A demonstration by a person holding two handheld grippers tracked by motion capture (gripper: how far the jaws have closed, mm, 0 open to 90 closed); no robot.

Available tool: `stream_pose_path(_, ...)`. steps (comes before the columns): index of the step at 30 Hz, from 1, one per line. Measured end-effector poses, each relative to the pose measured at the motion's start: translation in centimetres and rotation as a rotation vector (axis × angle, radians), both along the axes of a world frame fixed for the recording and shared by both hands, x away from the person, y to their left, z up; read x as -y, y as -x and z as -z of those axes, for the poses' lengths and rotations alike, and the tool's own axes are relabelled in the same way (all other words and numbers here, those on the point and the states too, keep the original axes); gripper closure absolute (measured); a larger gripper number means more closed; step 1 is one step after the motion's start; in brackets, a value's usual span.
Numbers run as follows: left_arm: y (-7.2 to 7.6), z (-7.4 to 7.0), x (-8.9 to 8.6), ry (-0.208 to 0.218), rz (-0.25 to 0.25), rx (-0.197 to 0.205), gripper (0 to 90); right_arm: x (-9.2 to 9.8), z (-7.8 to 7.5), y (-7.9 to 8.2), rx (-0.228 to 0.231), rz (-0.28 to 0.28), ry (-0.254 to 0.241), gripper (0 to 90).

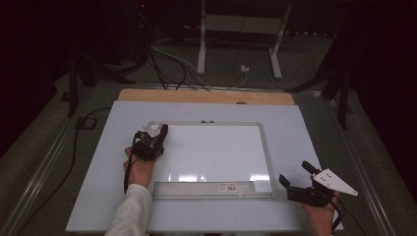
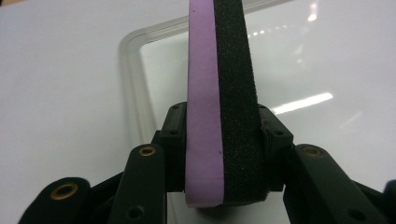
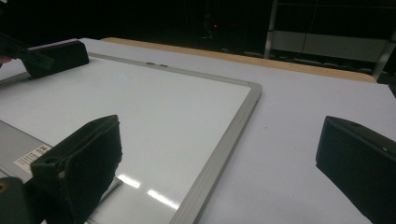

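Between the fingers of the left gripper (image 2: 219, 154) sits a whiteboard eraser (image 2: 222, 93), purple foam on one side, black felt on the other, held on edge and clamped from both faces. Seen from the high view, this gripper (image 1: 153, 137) is over the top-left corner of the whiteboard (image 1: 216, 152), eraser just ahead of the fingertips, near the frame corner. Board surface looks blank, glare streaks only.

Step in hand, as I judge it: wiping the board. To do it well, get the felt face flat on the surface, not the edge; keep the grip firm so the foam does not twist; stroke across away from the frame, overlapping passes; stay clear of the tray (image 1: 206, 188) along the near edge.

Left hand (image 1: 140, 169): forearm in from the near side, white sleeve, wrist straight, gripper pointing forward and down.

Right gripper (image 1: 300, 189): fingers spread wide, nothing between them, parked on the counter (image 1: 305, 128) off the board's near-right corner, hand low, pointing toward the board.
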State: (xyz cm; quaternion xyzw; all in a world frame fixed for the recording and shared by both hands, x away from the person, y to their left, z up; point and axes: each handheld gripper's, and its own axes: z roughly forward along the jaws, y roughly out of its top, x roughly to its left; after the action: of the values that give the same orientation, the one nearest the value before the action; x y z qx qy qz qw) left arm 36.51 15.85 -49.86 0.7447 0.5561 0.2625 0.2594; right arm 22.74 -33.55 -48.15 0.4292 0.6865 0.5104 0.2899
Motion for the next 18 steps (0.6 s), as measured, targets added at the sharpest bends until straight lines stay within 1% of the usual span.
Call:
stream_pose_path(2,-0.1,0.0,-0.2,0.008,-0.028,0.0,64.0,0.0,0.0,0.0,0.0,0.001,-0.001,0.8)
stream_pose_path(5,-0.3,0.1,-0.5,0.024,-0.056,-0.003,64.1,0.1,0.0,0.0,0.002,0.003,-0.004,0.8)
stream_pose_path(8,-0.6,0.1,-0.7,0.052,-0.09,-0.004,64.1,0.1,0.0,0.0,0.002,0.002,-0.002,0.8)
stream_pose_path(12,-0.9,0.1,-0.6,0.055,-0.126,-0.003,64.1,0.1,0.0,0.0,0.002,0.002,-0.001,0.8)
stream_pose_path(18,-1.3,0.1,-0.6,0.075,-0.179,-0.003,64.1,0.2,0.0,0.0,0.004,0.003,-0.004,0.8)
